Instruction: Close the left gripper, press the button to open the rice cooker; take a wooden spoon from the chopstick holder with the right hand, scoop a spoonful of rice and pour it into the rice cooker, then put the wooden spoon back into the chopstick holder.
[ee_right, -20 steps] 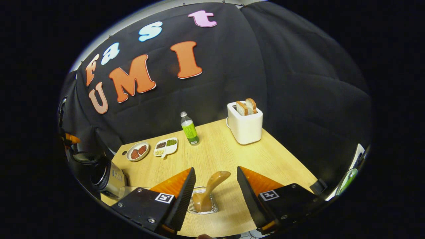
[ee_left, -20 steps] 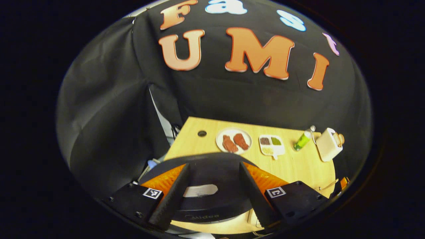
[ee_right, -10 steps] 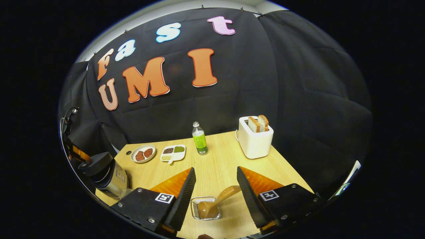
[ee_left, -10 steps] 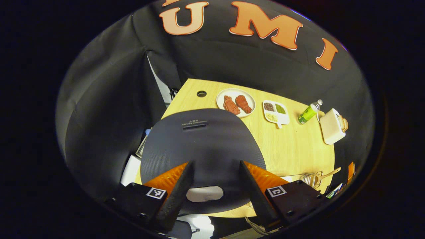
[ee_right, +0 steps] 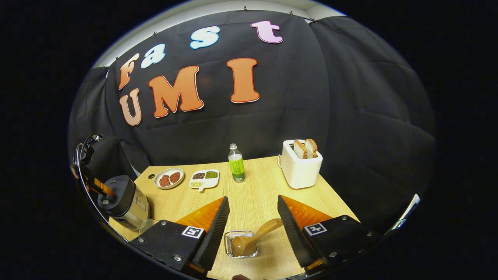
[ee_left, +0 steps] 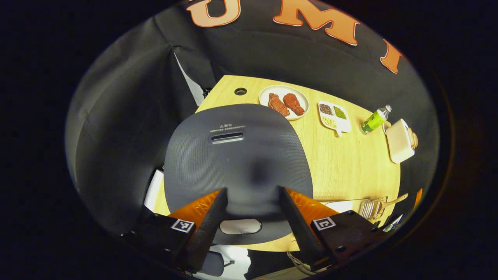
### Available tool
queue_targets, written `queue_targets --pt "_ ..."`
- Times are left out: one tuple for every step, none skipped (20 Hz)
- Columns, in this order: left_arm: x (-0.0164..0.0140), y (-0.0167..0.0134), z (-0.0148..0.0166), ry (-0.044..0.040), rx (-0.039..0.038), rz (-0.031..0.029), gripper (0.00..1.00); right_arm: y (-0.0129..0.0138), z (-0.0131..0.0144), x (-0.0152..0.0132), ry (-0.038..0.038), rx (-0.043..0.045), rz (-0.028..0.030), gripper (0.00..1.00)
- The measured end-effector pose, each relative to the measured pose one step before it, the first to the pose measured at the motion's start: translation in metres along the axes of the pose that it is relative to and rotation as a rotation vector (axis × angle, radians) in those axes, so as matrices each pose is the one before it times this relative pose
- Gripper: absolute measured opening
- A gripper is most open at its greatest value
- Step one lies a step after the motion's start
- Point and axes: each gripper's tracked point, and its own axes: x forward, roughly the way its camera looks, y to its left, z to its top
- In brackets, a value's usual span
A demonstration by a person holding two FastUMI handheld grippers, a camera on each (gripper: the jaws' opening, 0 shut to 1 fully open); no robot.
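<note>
The rice cooker [ee_left: 237, 155] sits right below my left gripper [ee_left: 252, 189], its dark grey lid down and seen from above. The white button [ee_left: 240, 226] at the lid's front edge lies between my open left fingers, and I cannot tell whether they touch it. In the right gripper view the cooker [ee_right: 122, 198] stands at the table's left end. My right gripper [ee_right: 252, 198] is open above the wire chopstick holder [ee_right: 230, 249]. The wooden spoon [ee_right: 256, 234] leans in the holder, its handle pointing toward the right finger and untouched. A clear container [ee_right: 147, 225] stands next to the cooker.
At the back of the wooden table [ee_right: 256, 182] are a plate of meat [ee_right: 168, 178], a divided dish of grains [ee_right: 204, 179], a green bottle [ee_right: 236, 164] and a white toaster with bread [ee_right: 300, 165]. Black cloth walls close off the back and sides.
The left gripper has risen and tipped down, so the lid is now seen from above and the button sits lower between its fingers. The right gripper has drawn back slightly; the spoon stays in the holder.
</note>
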Motion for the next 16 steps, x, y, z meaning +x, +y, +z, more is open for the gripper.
queue_targets --pt "0.00073 -0.00241 0.00055 -0.01434 0.00061 0.00383 0.87 0.00154 0.00032 0.00094 -0.00047 0.00344 0.00468 0.78" --pt "-0.00036 -0.00117 0.00022 -0.00774 0.00243 0.00155 0.87 0.00132 0.0015 0.00054 -0.00171 0.00096 0.00181 0.78" --pt "-0.00103 0.00003 0.00049 -0.01449 0.00313 0.00261 1.0 0.00165 0.00136 0.00016 -0.00284 -0.00245 0.00594 0.78" --pt "-0.00043 -0.00081 0.00041 -0.01458 0.00398 0.00037 0.95 0.00205 0.00219 -0.00021 -0.00513 -0.00584 0.00352 0.78" --pt "-0.00097 -0.00179 0.00045 -0.02299 0.00541 -0.00307 0.87 0.00089 0.0039 -0.00025 -0.00687 -0.00669 0.00435 0.78" --pt "0.00056 -0.00185 0.00173 -0.02509 0.01222 -0.00734 0.89 0.00179 0.00441 -0.00063 -0.00895 -0.00544 0.00398 0.78" --pt "-0.0016 -0.00025 0.00033 -0.02879 0.01765 0.00017 0.89 0.00215 0.00539 -0.0005 -0.0108 -0.00509 0.00478 0.78" --pt "-0.00292 0.00158 0.00421 -0.04215 0.03192 0.01385 0.9 0.00299 0.00659 -0.00051 -0.01437 -0.00662 0.00575 0.78" --pt "-0.00484 0.0022 0.00737 -0.06381 0.03806 0.01775 0.9 0.00229 0.00699 -0.00095 -0.01729 -0.0087 0.00399 0.78" --pt "-0.00735 -0.00171 0.01071 -0.05968 0.01944 -0.0011 0.91 0.00294 0.00772 -0.00088 -0.01988 -0.00935 0.003 0.78" --pt "-0.00935 -0.00248 0.01645 -0.07626 0.00899 -0.00898 0.93 0.00379 0.00813 -0.00093 -0.02104 -0.00745 0.00339 0.78" --pt "-0.00947 -0.0042 0.01591 -0.06193 0.00329 -0.00582 0.89 0.00491 0.00854 -0.00086 -0.02336 -0.00559 0.0048 0.78" --pt "-0.00927 -0.00357 0.01557 -0.05985 -0.0016 -0.00493 0.89 0.00296 0.00779 -0.00045 -0.02147 -0.0066 0.00537 0.78" --pt "-0.01 -0.00074 0.01499 -0.06323 -0.00119 -0.00167 0.93 0.00422 0.00848 -0.00167 -0.02075 -0.00811 0.00634 0.78" --pt "-0.00787 -0.00021 0.0164 -0.05847 0.00378 0.00276 0.94 0.00648 0.00888 -0.00042 -0.02335 -0.00677 0.01154 0.78" --pt "-0.01038 -0.00014 0.01407 -0.0532 0.00547 0.00353 0.92 0.00512 0.00894 -0.00075 -0.02362 -0.00342 0.00993 0.78"
